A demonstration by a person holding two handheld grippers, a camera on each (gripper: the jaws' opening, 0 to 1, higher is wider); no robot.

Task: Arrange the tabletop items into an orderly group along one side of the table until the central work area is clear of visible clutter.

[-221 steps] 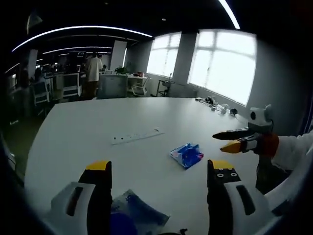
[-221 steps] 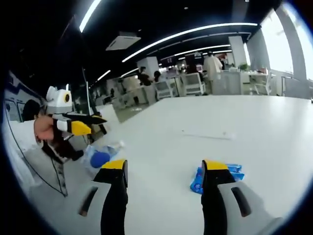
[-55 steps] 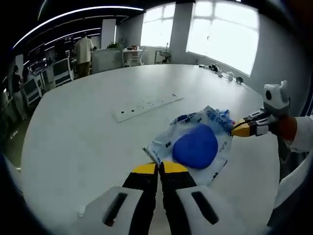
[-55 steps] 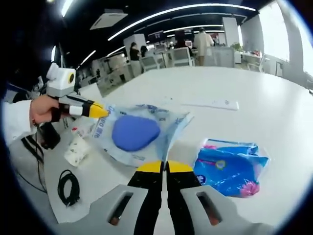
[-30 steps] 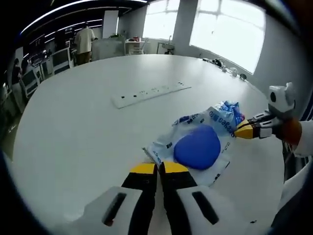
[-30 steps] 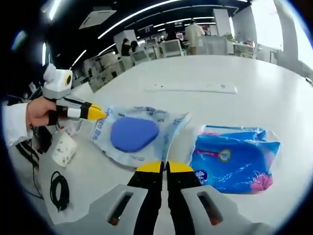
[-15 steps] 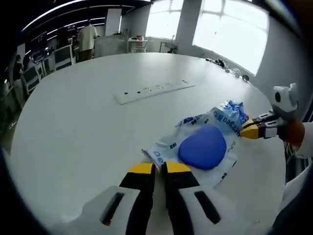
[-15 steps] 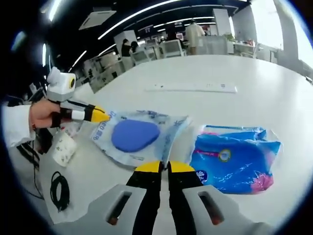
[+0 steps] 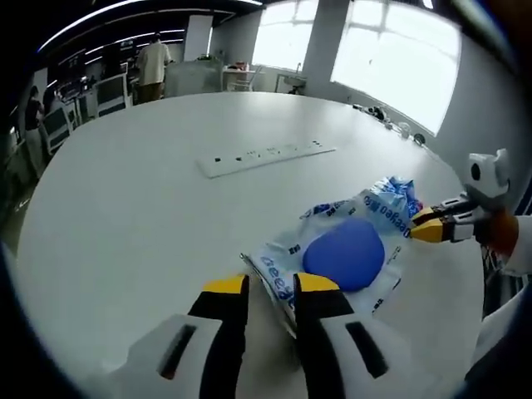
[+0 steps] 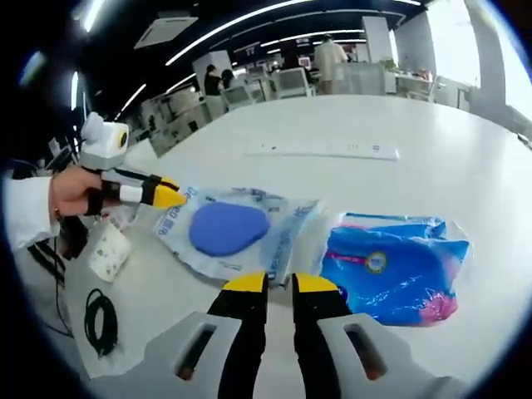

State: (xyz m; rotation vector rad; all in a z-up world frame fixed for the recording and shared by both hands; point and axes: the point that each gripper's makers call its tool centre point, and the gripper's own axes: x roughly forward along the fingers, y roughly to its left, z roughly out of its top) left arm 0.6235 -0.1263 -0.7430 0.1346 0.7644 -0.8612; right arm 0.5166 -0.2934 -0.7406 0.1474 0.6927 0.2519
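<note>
Rising from the bottom of the left gripper view, the left gripper point(image 9: 270, 285) has its yellow-tipped jaws slightly parted, released, with the near corner of a clear printed bag point(image 9: 332, 262) lying just beyond and between the tips. In the right gripper view, the right gripper point(image 10: 280, 283) stands likewise with a narrow gap between its jaws, released, its tips at the near edge of the same bag point(image 10: 237, 233).

The clear bag lies flat on the white table point(image 9: 125, 216) and contains a blue rounded pad point(image 9: 343, 254), also seen in the right gripper view point(image 10: 229, 229). Whether either gripper touches the bag's edge cannot be told.

Just beside the clear bag, on its right in the right gripper view, lies a blue packet point(image 10: 399, 268) with pink print; its edge shows behind the clear bag in the left gripper view point(image 9: 397, 189).

Farther out on the table lies a white power strip point(image 9: 266, 155), well apart from both bags. Near the table edge in the right gripper view sit a small white sachet point(image 10: 105, 251) and a coiled black cable point(image 10: 96, 320).
</note>
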